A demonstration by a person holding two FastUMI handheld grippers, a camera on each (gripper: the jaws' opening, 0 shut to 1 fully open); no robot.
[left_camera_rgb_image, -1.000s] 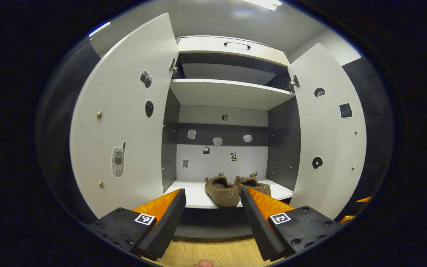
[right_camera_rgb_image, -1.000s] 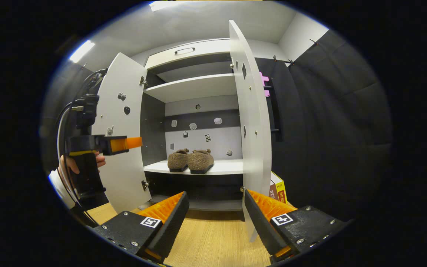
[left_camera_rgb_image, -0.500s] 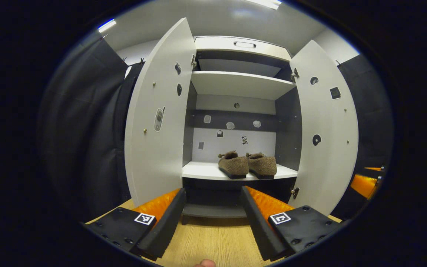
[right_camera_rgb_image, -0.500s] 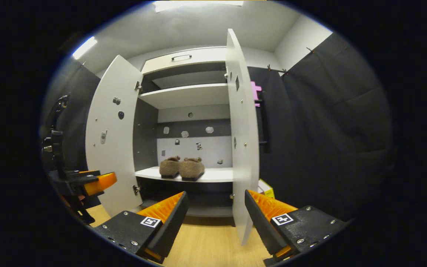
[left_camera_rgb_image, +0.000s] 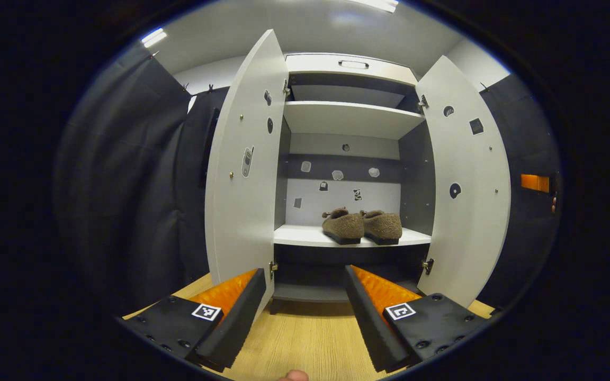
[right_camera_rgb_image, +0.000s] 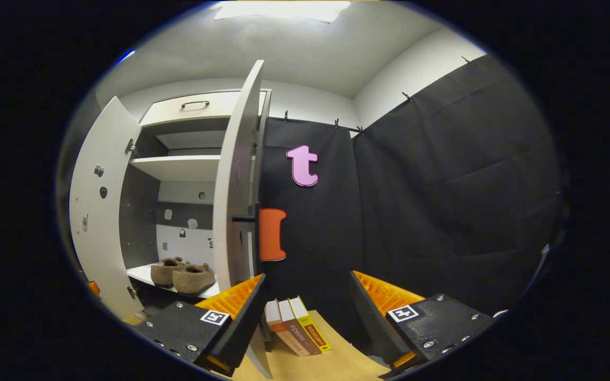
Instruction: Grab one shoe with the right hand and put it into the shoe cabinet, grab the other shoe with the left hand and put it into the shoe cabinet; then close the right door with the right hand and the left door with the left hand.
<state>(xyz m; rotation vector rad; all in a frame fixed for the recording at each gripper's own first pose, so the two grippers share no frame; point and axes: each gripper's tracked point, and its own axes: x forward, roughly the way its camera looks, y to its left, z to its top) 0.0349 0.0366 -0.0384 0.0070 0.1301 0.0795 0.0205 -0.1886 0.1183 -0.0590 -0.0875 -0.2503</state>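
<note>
Both shoes sat on the cabinet shelf, doors open, both grippers' jaws wide and empty.

White cabinet shelf — two brown shoes side by side

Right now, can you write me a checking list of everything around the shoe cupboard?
Surface: wooden floor in front of the shoe cabinet.
Job's things: both brown shoes sit side by side on the lower shelf; left door and right door both stand open.
Clutter: books on the floor beside the right door.
Grippers: left gripper open, holding nothing, facing the cabinet; right gripper open, holding nothing, near the right door's outer side and its orange handle.
Cables: nothing seen.
Surroundings: black cloth wall, white ceiling.
</note>
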